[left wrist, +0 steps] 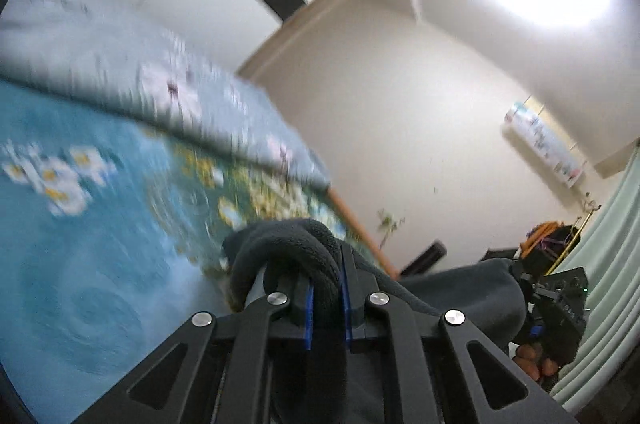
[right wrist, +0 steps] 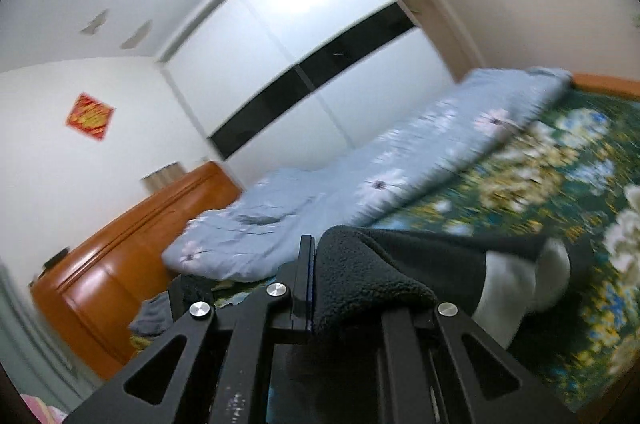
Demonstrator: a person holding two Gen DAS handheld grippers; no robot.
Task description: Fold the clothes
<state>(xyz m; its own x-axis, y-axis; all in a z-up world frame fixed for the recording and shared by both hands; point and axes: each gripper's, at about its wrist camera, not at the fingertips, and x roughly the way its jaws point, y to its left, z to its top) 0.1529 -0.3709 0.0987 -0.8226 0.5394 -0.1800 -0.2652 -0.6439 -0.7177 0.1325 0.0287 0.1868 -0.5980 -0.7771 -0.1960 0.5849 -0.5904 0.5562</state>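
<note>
Both grippers clamped on dark fleece garment (left wrist: 320,264): left gripper (left wrist: 326,304) and right gripper (right wrist: 320,284) each pinching a fold, held up above floral bed (right wrist: 560,163), near its wooden edge.

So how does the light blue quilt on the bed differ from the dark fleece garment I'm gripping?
The light blue quilt is pale with a flower print; the dark fleece garment is plain charcoal. The quilt lies bunched along the bed; the garment is clamped in the left gripper and right gripper. Both are soft fabric.
</note>
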